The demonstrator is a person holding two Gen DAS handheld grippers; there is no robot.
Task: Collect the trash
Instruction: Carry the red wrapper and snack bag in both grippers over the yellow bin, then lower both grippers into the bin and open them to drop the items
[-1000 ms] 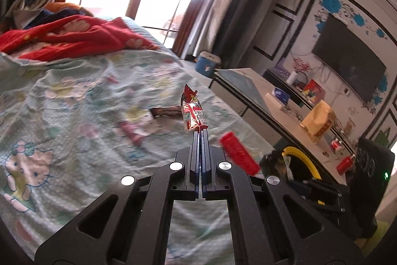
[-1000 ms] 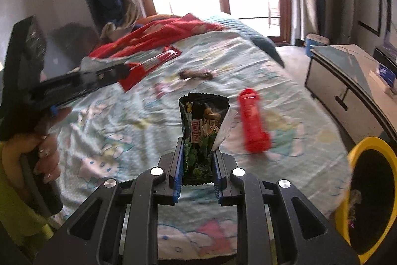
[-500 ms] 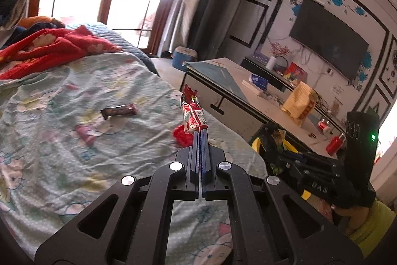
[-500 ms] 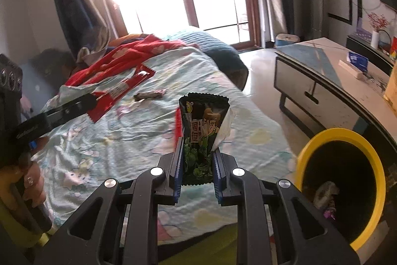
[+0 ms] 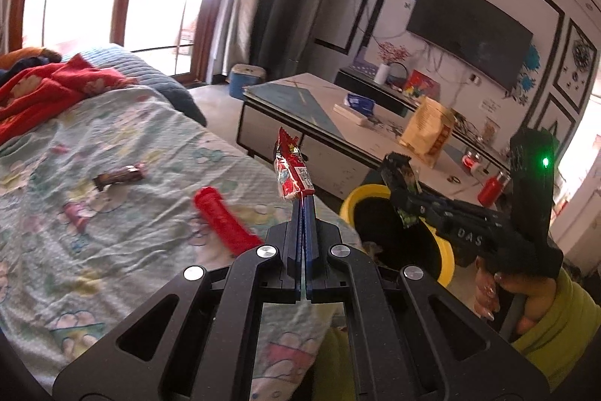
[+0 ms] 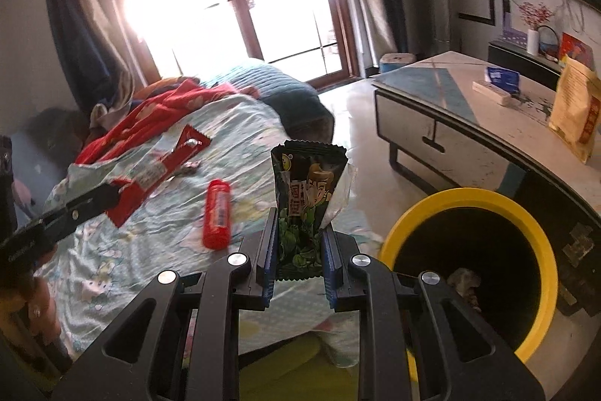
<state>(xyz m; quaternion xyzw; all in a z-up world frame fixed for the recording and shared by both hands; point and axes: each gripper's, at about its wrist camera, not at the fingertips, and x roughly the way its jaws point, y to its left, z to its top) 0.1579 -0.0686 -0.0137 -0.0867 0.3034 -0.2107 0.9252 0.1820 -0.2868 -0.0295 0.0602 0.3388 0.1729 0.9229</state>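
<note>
1. Far left in the left wrist view, a crumpled red blanket with pale flowers (image 5: 49,89) lies at the head of a bed covered by a pale green cartoon-print sheet (image 5: 112,220)
2. On that sheet a small brown snack bar wrapper (image 5: 119,175) lies flat, and nearer the bed's edge a red cylindrical tube (image 5: 225,226) lies on its side, well apart from the brown one
3. The left gripper (image 5: 302,213) has its jaws pressed fully together on the lower end of a long red candy wrapper (image 5: 291,168), which stands up above the fingertips, over the edge of the bed
4. To the right of it, on the floor beside the bed, stands a round black bin with a yellow rim (image 5: 447,250); some scraps lie inside
5. The right gripper (image 5: 403,186), held in a hand (image 5: 514,292) with a yellow-green sleeve, hangs above the bin's opening
6. In the right wrist view its jaws are partly closed, clamping the bottom of a dark green snack packet with a cartoon figure (image 6: 306,190), together with a bit of white paper (image 6: 340,190) on its right side; the packet stands upright
7. Behind the bin a low white table with a blue-patterned top (image 6: 443,100) carries a yellow paper bag (image 6: 574,108) and a small blue box (image 6: 503,77)
8. On the far wall hangs a dark flat television (image 5: 469,29)
</note>
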